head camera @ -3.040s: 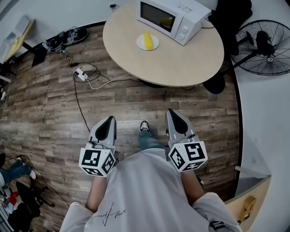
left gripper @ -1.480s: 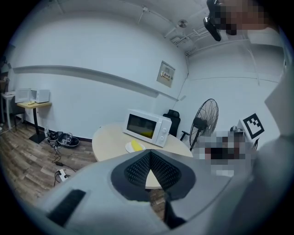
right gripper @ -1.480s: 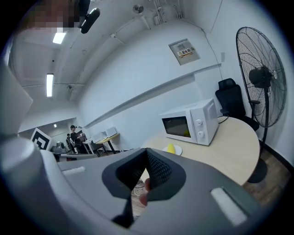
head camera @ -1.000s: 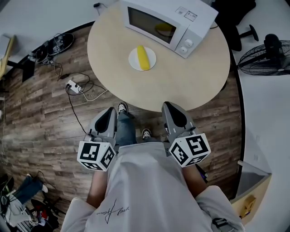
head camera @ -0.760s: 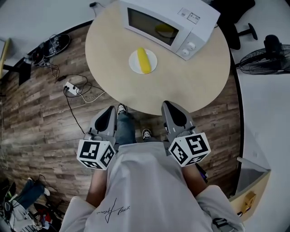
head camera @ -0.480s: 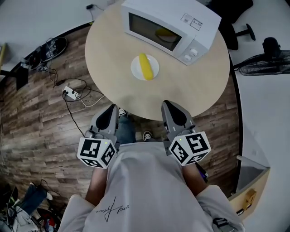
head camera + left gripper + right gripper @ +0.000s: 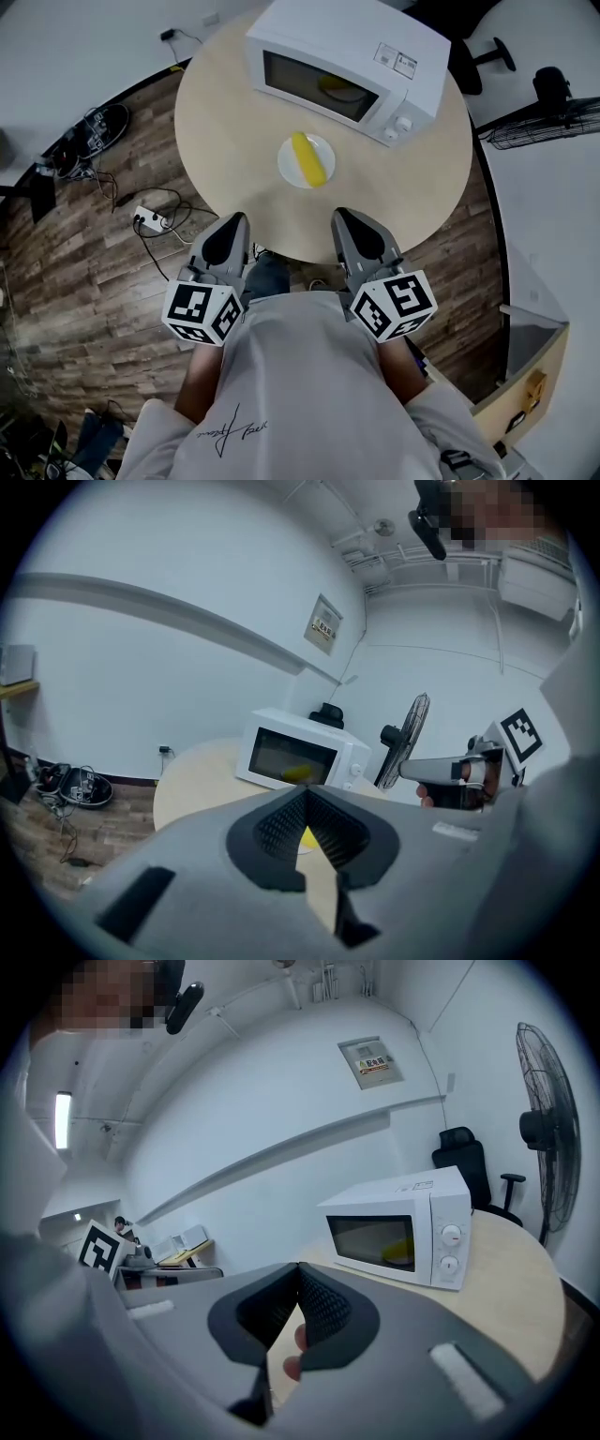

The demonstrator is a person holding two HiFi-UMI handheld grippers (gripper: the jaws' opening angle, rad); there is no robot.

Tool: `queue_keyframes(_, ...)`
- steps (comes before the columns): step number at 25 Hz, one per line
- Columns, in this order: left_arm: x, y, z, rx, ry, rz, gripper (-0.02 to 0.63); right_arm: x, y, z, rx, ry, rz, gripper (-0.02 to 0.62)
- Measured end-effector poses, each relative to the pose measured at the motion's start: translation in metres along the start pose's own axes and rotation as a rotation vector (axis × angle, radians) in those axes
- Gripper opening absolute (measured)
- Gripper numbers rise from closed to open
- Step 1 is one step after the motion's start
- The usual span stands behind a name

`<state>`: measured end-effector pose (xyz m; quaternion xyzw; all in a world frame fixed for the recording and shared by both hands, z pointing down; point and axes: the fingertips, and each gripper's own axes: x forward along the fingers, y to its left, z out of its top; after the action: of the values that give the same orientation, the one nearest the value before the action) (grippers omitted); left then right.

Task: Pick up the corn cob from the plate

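- The left gripper (image 7: 232, 225) and right gripper (image 7: 345, 221) have advanced to the near edge of the table (image 7: 216, 122).
- Both sets of jaws are pressed together and hold nothing.
- The corn cob (image 7: 310, 158) lies untouched on the plate (image 7: 286, 170), before the microwave (image 7: 347, 56).
- The approach is likely nearly done; the jaws must spread before any grasp.

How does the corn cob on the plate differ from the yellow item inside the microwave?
The corn cob lies in the open on a white plate, in front of the microwave; the yellow item sits inside it, behind the closed door. The corn cob looks long and bright; the yellow item dimmer through the glass, shape unclear. Both are yellow.
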<state>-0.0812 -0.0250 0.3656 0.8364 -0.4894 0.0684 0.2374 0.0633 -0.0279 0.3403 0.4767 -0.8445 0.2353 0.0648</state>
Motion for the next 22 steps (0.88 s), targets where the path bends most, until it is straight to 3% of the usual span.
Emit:
queue_keyframes(10,0.013,0.045,0.022,0.036,0.026,-0.089,-0.008,0.039,0.009,0.011,0.016,-0.039,-0.103,0.014)
queue_keyframes(22,0.031,0.056,0.028,0.073,0.049,-0.185,-0.008,0.041,0.002,0.007,0.019,-0.051,-0.202,0.014)
